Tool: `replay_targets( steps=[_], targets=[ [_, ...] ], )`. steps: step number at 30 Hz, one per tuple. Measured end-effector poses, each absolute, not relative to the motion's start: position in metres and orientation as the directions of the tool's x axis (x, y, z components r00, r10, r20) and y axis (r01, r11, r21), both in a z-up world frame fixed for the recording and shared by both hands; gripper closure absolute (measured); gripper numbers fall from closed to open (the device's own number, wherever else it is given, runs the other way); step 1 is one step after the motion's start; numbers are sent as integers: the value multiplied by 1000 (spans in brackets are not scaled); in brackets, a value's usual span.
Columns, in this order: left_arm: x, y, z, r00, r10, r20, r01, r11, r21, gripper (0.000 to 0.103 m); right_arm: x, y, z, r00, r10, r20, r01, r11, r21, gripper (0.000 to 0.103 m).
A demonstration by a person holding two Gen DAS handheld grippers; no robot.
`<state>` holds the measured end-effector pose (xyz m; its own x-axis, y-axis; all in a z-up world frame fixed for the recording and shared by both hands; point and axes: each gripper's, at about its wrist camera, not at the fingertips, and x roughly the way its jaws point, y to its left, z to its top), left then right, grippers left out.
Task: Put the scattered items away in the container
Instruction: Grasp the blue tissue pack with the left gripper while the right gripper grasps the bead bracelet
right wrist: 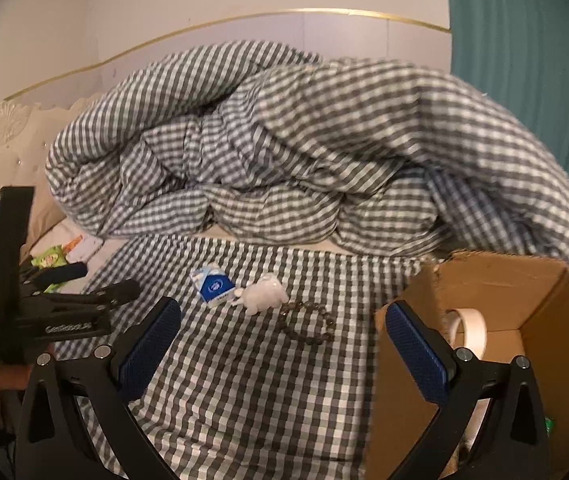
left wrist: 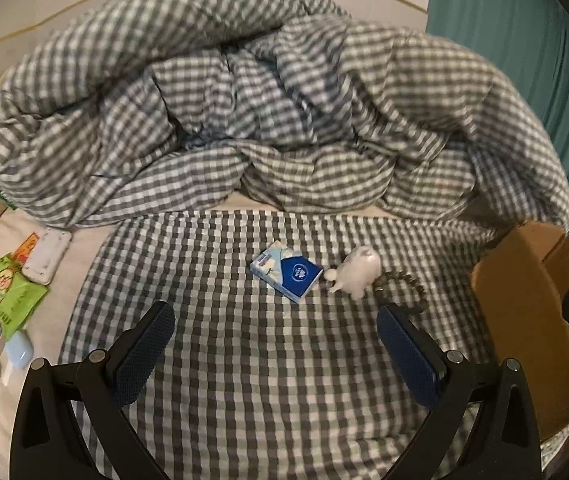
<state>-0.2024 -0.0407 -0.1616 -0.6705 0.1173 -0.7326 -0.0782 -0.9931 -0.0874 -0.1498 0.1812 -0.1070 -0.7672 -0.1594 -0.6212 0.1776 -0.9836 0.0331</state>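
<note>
A blue and white tissue pack point(left wrist: 286, 271) lies on the checked sheet, with a white plush toy point(left wrist: 356, 269) to its right and a dark bead bracelet point(left wrist: 400, 280) beyond that. All three show in the right wrist view: pack point(right wrist: 212, 284), toy point(right wrist: 262, 296), bracelet point(right wrist: 308, 322). An open cardboard box point(right wrist: 524, 312) stands at the right with a white tape roll point(right wrist: 470, 330) inside. My left gripper point(left wrist: 276, 322) is open and empty, short of the pack. My right gripper point(right wrist: 282, 318) is open and empty beside the box's left wall. The left gripper point(right wrist: 88, 280) also shows at left there.
A heaped checked duvet point(left wrist: 264, 112) fills the back of the bed. At the left edge lie a green packet point(left wrist: 8, 292), a white flat case point(left wrist: 46, 254) and small white and blue items point(left wrist: 18, 354). A teal curtain point(left wrist: 524, 40) hangs at the right.
</note>
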Motion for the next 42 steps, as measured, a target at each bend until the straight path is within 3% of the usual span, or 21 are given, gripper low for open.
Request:
replay_targets(
  steps=[20,32,36,42],
  targets=[
    [-314,-23,-277,-560,142,-816,-258,-966,9,0,-213,180,-193,-673,-150,-724,157,-986,59,0],
    [-336,-19,-306,-544,231,-807,-328,-943,-49,0,-231,178,-227,-631,-140,-763,138,-988,67,0],
    [-339,-22,-310,-544,226,-808,-300,-952,-64,21,-237,178,-241,-615,-130,-777,131,-989,63,0],
    [-338,-31,-310,-543,240,-805,-272,-957,-102,24,-252,178,-261,-600,-102,-793,106,-993,48,0]
  ],
)
